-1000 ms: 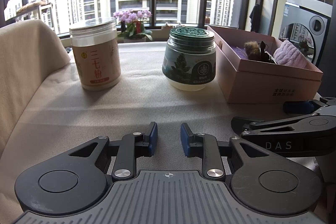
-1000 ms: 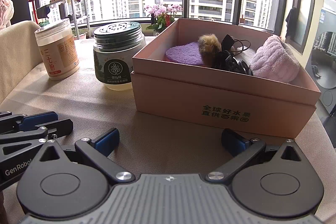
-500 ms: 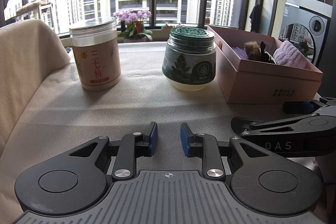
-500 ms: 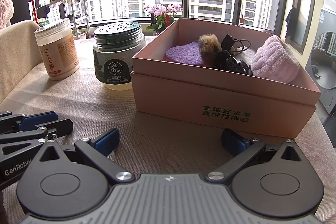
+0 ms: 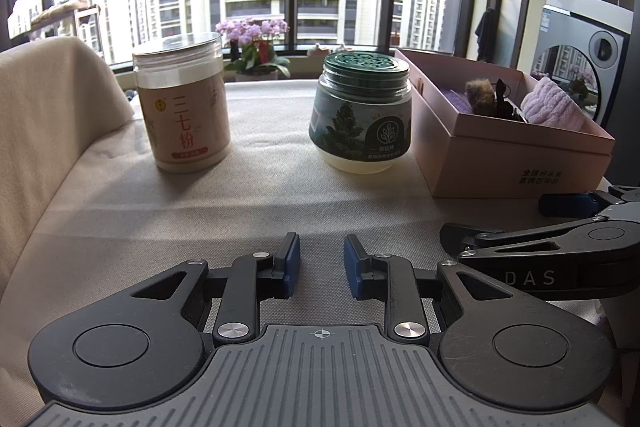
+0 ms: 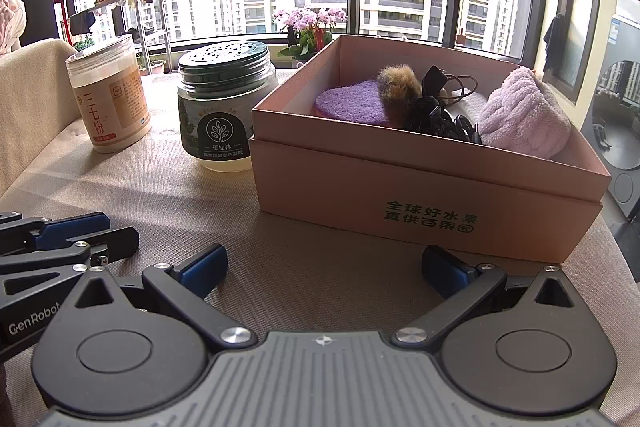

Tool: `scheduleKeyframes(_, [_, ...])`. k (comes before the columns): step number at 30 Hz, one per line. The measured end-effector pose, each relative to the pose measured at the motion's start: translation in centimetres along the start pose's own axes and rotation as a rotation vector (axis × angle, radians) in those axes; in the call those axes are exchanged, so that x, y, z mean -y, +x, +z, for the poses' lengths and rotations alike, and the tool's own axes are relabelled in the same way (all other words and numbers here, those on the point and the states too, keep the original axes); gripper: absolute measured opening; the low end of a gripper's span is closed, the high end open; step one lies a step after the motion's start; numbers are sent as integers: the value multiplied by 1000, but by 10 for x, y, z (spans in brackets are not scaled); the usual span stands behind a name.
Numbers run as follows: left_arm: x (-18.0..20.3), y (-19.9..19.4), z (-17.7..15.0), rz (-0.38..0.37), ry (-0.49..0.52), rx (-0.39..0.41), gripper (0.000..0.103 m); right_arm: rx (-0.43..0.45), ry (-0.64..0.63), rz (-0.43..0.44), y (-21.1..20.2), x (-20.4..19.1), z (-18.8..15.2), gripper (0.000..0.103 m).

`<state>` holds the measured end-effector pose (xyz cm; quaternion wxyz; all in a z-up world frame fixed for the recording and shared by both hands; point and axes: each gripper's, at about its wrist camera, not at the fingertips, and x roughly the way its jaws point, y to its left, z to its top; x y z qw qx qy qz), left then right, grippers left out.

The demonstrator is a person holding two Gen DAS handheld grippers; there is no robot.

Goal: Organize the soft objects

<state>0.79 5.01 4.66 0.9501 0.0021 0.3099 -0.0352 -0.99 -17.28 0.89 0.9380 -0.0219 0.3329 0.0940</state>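
While both the left gripper and right gripper rest empty and parted, the lilac towel ahead looks light and squashy, best pinched mid-fold.

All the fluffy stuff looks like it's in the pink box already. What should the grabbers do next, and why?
Probably nothing more than a small pull back. The purple sponge, furry ball and lilac towel all lie inside the pink box. Both the left gripper and right gripper are open and empty, and only two hard jars stand on the cloth outside.
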Motion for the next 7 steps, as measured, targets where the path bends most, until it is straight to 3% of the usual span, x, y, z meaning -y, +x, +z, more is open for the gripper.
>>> scheduleKeyframes(7, [-2,-1,0,-16,-23,3,27,0,0,0,0,0,0,103])
